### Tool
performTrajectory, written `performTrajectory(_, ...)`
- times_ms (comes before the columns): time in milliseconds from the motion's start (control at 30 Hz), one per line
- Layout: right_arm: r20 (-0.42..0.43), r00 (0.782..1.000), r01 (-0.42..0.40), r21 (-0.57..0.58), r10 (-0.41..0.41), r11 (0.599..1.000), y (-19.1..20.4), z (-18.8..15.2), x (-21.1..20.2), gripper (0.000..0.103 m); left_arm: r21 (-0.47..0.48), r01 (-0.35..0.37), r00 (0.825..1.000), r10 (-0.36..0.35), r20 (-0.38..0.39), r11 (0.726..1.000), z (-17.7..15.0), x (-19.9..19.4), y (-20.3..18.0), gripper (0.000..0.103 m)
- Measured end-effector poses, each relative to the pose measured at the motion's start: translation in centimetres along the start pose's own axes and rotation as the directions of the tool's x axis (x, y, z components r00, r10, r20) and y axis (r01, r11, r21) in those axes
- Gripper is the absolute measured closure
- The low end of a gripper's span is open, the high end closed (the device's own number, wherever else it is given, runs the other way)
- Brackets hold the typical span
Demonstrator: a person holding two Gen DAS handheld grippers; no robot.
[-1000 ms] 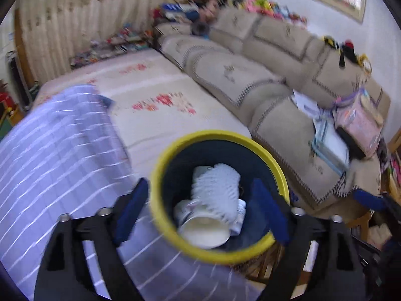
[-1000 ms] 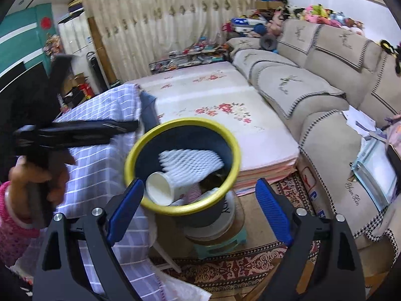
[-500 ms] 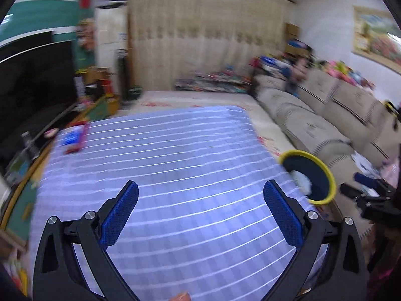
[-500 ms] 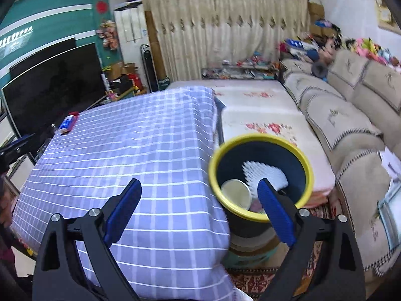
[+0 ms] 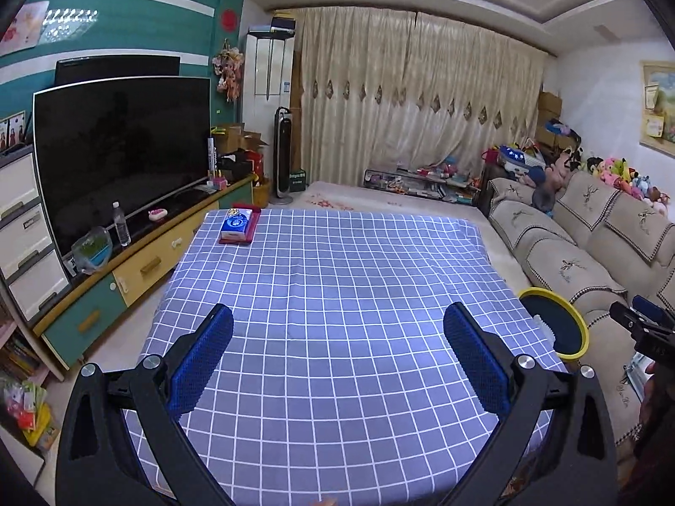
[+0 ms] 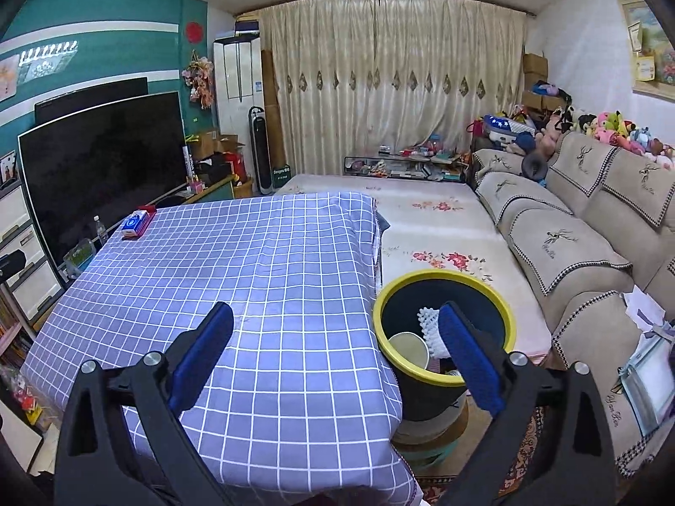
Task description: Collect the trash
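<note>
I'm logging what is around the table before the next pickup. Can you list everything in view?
table: one, blue checked cloth, centre
tissue pack: one, blue and white, on a red tray at the table's far left corner
bin: one, yellow rim, dark body, beside the table's right edge
cup: one, white, in bin
foam net: one, white, in bin
television: one, black, left wall
sofa: one, beige, right
left gripper: blue fingers, open, empty
right gripper: blue fingers, opening, empty

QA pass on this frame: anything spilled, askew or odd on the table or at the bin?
Nothing stands out. The checked tablecloth holds only a tissue pack on a red tray at its far corner. The yellow-rimmed bin stands upright beside the table, a white cup and foam netting inside.
</note>
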State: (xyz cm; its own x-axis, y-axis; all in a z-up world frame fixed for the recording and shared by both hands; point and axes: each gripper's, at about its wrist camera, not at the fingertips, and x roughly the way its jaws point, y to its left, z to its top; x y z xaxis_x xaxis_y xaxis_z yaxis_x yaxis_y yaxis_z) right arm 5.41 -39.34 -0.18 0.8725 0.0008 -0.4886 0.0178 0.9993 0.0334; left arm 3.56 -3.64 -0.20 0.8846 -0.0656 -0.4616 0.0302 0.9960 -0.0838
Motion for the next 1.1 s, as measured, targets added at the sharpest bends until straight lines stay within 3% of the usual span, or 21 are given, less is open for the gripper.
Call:
performTrajectory(333,0.016,1.0,0.008,0.008,-0.008,1.0,-0.1,-0.1,-1.1,0.009,0.01,0.018,1.0,-0.017,-0.003,1.0,-0.3,-1.3,-1.2,0.005)
performTrajectory(1100,0.007,1.0,0.009,0.02,-0.009,1.0,-0.6,0.0,-0.7,0.009,0.004,0.012,1.0,-0.011,-0.025,1.0,-0.3,0.8,-1.1,0.005)
